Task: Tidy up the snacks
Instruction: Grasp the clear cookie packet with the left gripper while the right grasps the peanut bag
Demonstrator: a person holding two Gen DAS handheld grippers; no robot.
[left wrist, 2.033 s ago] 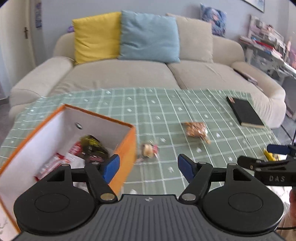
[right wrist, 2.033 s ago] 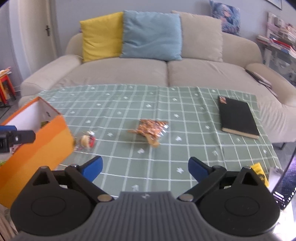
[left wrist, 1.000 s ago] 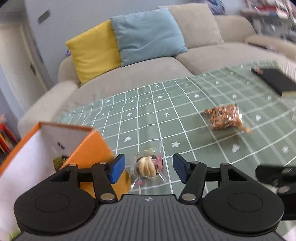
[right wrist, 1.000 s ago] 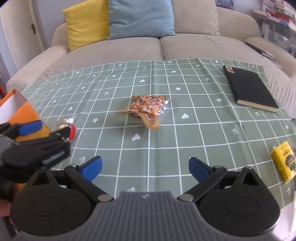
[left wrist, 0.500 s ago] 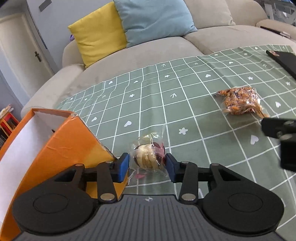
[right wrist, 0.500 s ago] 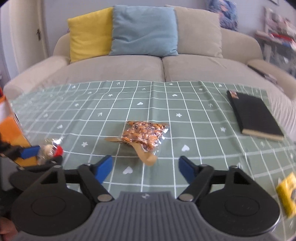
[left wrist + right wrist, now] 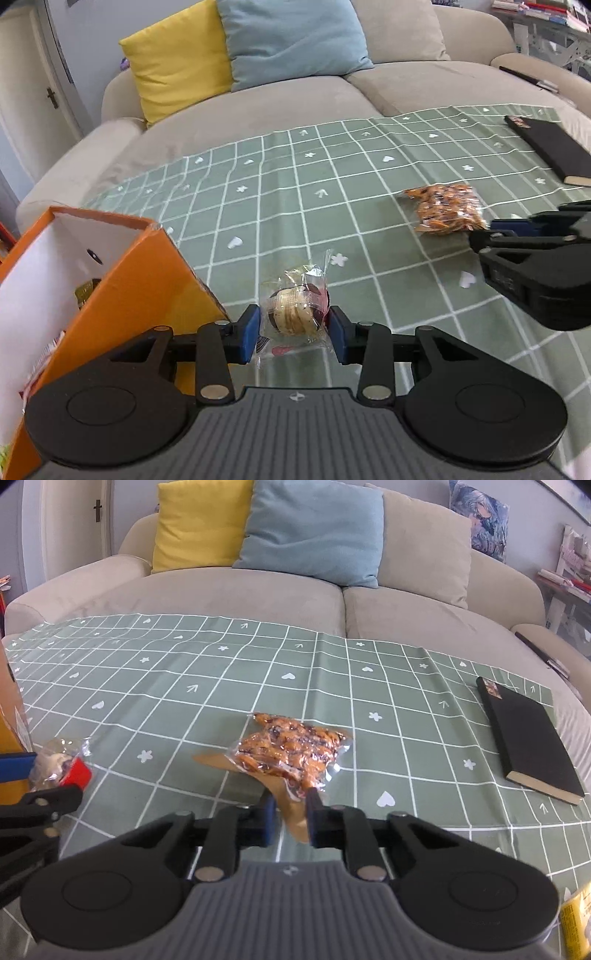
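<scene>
My left gripper [image 7: 293,338] is shut on a small clear-wrapped cookie snack [image 7: 295,314], right beside the orange box [image 7: 122,295]. The snack also shows in the right wrist view [image 7: 59,768]. My right gripper [image 7: 288,821] is shut on the near edge of a clear bag of orange-brown snacks [image 7: 288,755] on the green checked tablecloth [image 7: 184,686]. That bag shows in the left wrist view [image 7: 445,214] with the right gripper [image 7: 535,251] next to it. The box holds several wrapped snacks, mostly hidden by its wall.
A black notebook [image 7: 528,738] lies at the table's right side. A yellow packet [image 7: 576,923] lies at the near right corner. A beige sofa [image 7: 258,590] with yellow, blue and beige cushions stands behind the table.
Both grippers moved down to the table and closed: the left on the wrapped cookie snack, the right on the edge of the orange-brown snack bag.
</scene>
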